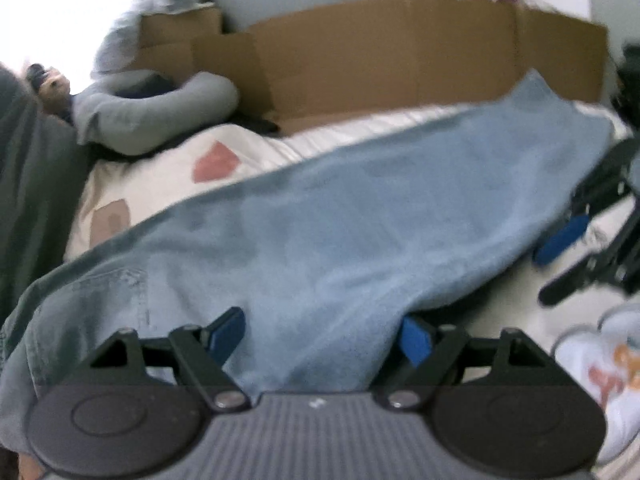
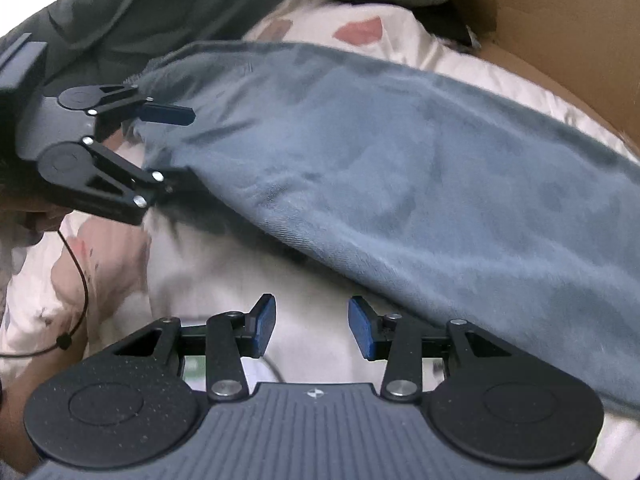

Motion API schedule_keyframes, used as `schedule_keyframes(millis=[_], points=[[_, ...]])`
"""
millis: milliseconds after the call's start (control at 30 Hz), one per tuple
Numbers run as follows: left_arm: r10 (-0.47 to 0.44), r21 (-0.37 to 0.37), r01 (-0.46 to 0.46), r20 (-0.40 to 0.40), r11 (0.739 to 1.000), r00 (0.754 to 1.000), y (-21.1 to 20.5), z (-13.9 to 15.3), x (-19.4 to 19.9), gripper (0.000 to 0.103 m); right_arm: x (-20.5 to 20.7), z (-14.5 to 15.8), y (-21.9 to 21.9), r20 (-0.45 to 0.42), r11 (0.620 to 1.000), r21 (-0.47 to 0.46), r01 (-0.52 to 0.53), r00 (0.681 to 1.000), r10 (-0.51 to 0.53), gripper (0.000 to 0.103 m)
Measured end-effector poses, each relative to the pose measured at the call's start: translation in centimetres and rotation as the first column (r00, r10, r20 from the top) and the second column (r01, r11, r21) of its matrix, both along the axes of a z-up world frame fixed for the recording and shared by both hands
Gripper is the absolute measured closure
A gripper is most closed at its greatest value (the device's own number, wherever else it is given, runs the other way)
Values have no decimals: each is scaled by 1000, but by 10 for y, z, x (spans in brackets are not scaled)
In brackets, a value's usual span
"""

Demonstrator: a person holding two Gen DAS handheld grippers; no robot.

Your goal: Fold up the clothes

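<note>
Both claws spread: left claw (image 1: 322, 334) round blue garment (image 1: 360, 208), right claw (image 2: 312, 328) beside it.

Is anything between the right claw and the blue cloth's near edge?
Nothing visible. The right claw is open over bare patterned bedding, with the blue cloth edge just ahead and to its right. The left claw is at the cloth's far end, out of the way.

Fuzzy blue cloth garment (image 1: 320, 216), matt
</note>
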State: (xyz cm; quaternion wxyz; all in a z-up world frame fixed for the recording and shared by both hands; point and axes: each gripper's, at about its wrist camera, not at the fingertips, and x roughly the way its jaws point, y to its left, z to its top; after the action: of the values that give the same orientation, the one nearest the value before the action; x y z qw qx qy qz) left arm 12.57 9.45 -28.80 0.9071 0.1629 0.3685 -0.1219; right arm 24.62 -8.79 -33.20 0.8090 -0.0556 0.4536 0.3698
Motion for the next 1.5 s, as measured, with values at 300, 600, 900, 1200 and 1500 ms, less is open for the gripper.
schedule_keyframes(millis=[300, 600, 900, 1200, 1500], points=[[32, -40, -31, 30, 999, 999, 7, 6, 8, 20, 27, 4, 11, 66, 998, 6, 67, 996, -67, 56], [40, -27, -40, 1, 999, 999, 17, -2, -6, 20, 24, -18, 37, 65, 995, -93, 22, 998, -16, 52], [178, -2, -178, -52, 984, 983, 36, -17, -30, 20, 28, -14, 44, 44, 978, -157, -136, 989, 144, 53], [340, -4, -342, -95, 940, 935, 54, -32, -52, 20, 25, -15, 42, 53, 974, -162, -158, 984, 168, 53], [396, -223, -430, -183, 875, 900, 72, -43, -43, 56, 15, -13, 33, 81, 986, -133, -104, 990, 115, 53]])
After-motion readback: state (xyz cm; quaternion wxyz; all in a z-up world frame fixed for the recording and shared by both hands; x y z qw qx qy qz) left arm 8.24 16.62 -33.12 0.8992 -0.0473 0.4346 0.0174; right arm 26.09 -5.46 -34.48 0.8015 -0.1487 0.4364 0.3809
